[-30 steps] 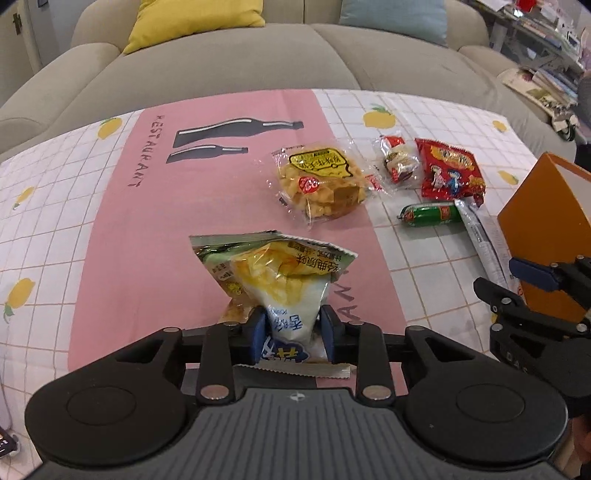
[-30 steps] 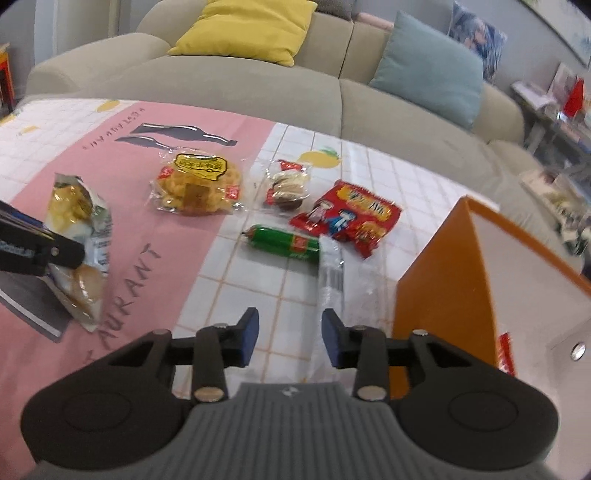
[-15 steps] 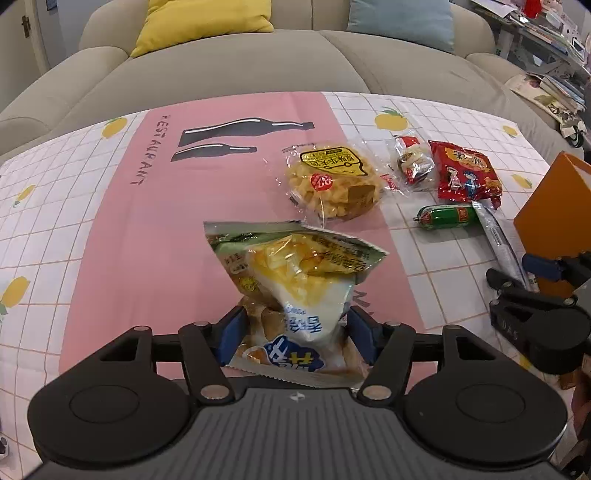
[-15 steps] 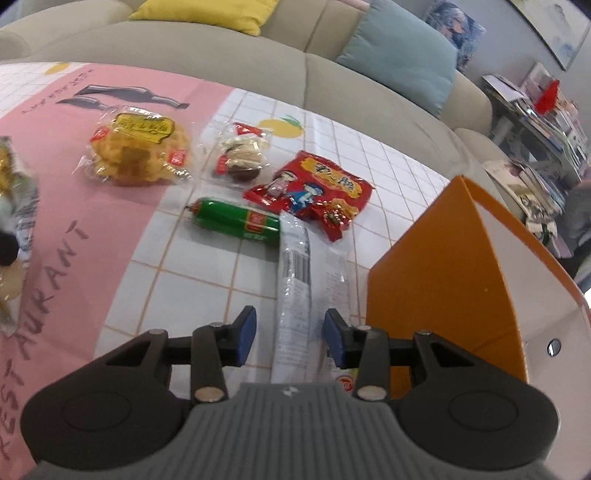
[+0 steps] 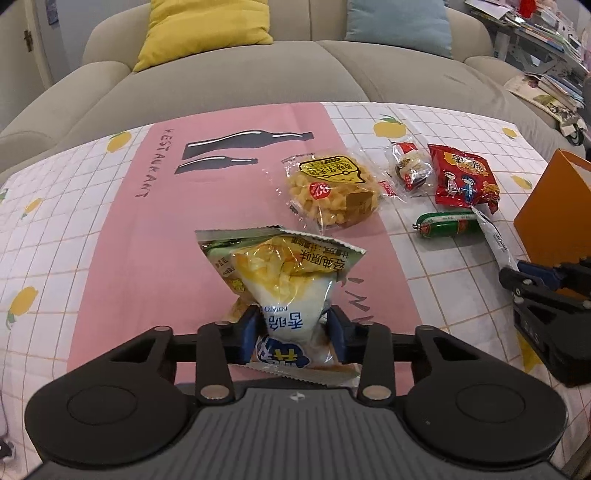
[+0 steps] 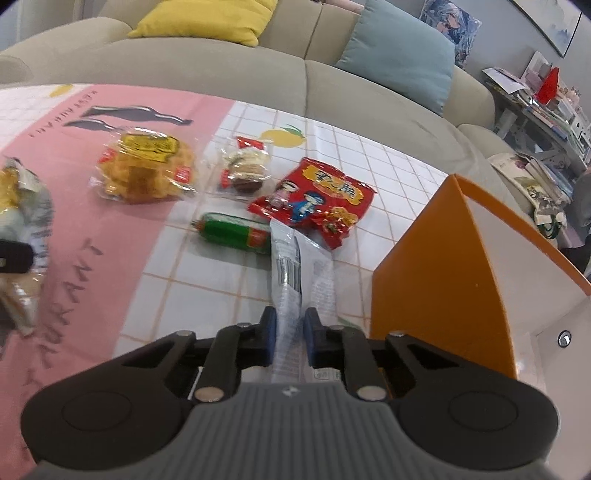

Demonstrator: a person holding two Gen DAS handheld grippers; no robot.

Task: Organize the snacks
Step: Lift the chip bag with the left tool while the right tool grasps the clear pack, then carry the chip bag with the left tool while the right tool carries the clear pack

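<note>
- Open room: bare pink strip of tablecloth (image 5: 122,236) left of & beyond the L gripper (image 5: 293,334); on the R side the orange box (image 6: 436,273) stands just beside the R gripper (image 6: 290,332), its near corner edge close to the R finger.
- L gripper: jaws closing, blue pads pressed on the lower part of the chip bag (image 5: 284,273); bag yellow/white/blue, crinkled, top seal fanned out, tilted up off the cloth.
- R gripper: jaws closing on the clear wrapper (image 6: 291,273), a long see-through packet w/ barcode; far end touches the green sausage (image 6: 232,230) & red packet (image 6: 314,199).
- Other snacks, mid-table: round yellow cake in clear wrap (image 5: 332,188), small clear-wrapped pastry (image 5: 412,170), near one another.
- Surface: white grid cloth w/ lemon print, pink centre panel w/ bottle graphic.
- Room: beige sofa (image 5: 258,70) behind the table, yellow cushion (image 5: 207,27) & blue cushion (image 5: 399,22).
</note>
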